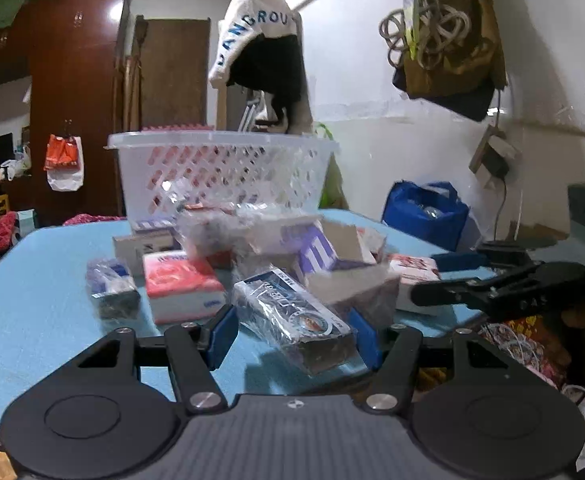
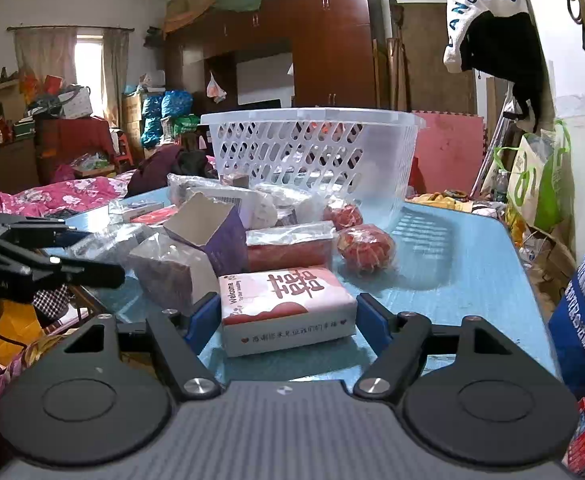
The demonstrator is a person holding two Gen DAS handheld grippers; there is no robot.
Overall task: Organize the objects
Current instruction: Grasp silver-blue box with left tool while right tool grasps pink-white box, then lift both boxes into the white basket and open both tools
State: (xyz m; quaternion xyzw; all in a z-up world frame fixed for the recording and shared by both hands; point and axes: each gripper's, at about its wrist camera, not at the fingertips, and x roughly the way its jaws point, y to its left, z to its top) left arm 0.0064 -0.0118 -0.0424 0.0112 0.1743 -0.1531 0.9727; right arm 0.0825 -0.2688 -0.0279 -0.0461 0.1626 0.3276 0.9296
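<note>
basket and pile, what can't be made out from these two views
- Basket floor: both views look in low, so its wall and the pile hide any contents.
- Wrapped boxes, left wrist view: motion blur and glare make their print unreadable.
- Blue bag, right wrist view: cut off by the right edge.

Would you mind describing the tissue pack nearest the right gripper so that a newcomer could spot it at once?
Start at the white lattice basket at the far end of the blue table, then follow the heap of packets toward the camera. The tissue pack lies closest, between the open fingers of the right gripper. It alone bears a large red double-happiness character and the word Welcome.
</note>
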